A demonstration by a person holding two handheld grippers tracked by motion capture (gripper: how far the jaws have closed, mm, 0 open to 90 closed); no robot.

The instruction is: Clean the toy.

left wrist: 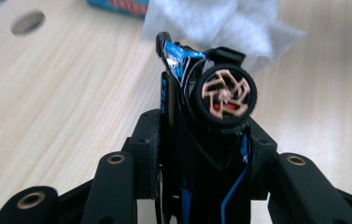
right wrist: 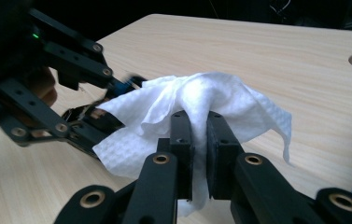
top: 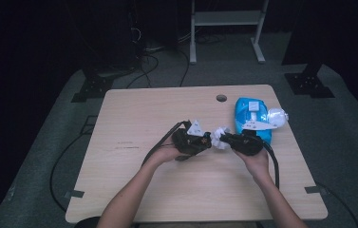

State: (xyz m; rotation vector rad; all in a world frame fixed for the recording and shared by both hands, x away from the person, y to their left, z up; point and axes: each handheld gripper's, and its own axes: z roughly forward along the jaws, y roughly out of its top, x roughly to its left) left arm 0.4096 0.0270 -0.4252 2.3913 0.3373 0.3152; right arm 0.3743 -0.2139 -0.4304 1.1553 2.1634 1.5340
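Left gripper [left wrist: 197, 93]: jaws clamped on small black toy car [left wrist: 213, 93], held above counter [top: 167, 190]. Right gripper [right wrist: 199, 140]: jaws pinched shut on white wipe [right wrist: 197, 100], touching car. Risks: thin wipe slipping free; car twisting under wiping pressure.

Table evenly lit, surroundings dark; both gripper views soft, near parts blurred

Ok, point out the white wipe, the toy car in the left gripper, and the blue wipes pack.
white wipe [right wrist: 197, 100]: right gripper view, its bunched top fold.
toy car [left wrist: 224, 95]: left gripper view, its wheel hub.
blue wipes pack [top: 244, 114]: high view, its top face.
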